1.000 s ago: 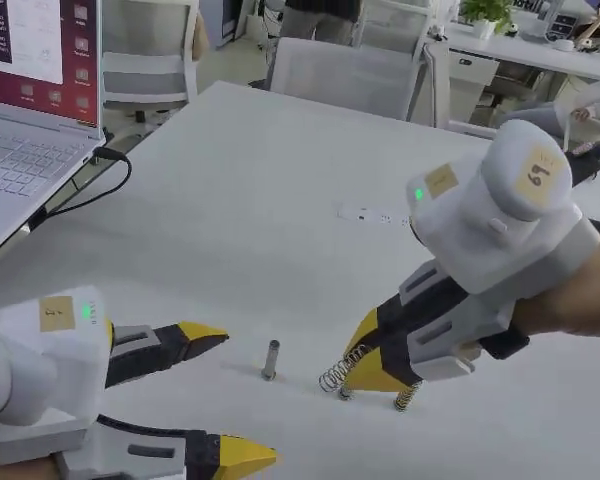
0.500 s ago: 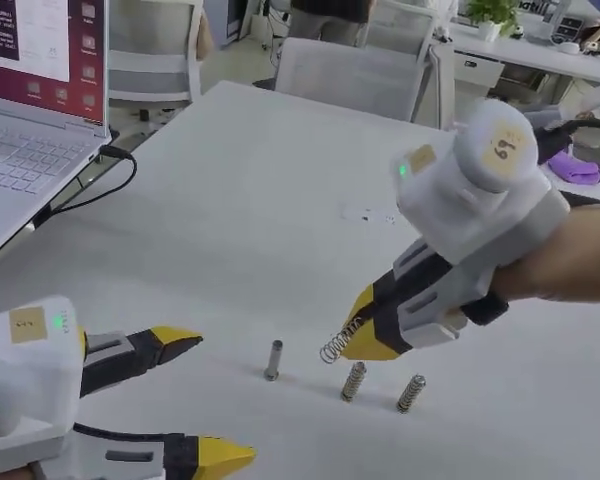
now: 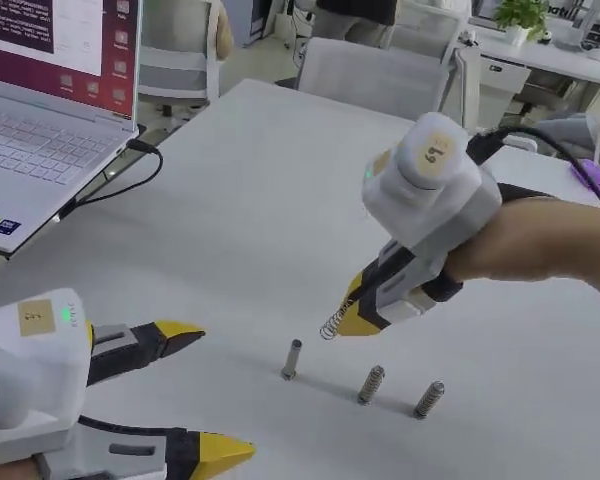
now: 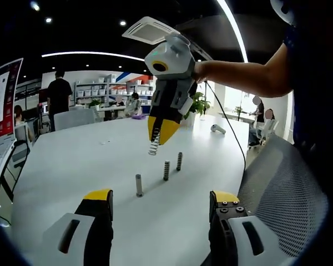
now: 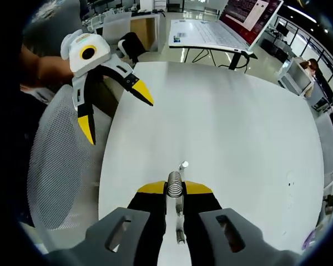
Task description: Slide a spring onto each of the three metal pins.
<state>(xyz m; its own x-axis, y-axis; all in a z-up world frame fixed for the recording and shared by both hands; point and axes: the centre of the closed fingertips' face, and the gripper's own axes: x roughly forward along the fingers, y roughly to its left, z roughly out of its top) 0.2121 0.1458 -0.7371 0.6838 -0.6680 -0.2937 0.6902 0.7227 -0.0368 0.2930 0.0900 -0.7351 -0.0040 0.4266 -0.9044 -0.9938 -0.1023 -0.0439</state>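
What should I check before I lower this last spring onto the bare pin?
1. Grip: right gripper shut on the spring: ok.
2. Target: bare pin stands upright with nothing on it: ok.
3. Finished pins: middle pin and end pin each carry a spring: ok.
4. Alignment: the held spring is tilted and off to one side of the bare pin: not ok.
5. Left gripper open, apart from the pins: ok.
6. Spring's lower end undeformed: cannot tell.

Bare pin (image 3: 292, 359) upright, two pins (image 3: 371, 384) spring-covered, third spring (image 3: 332, 322) aloft
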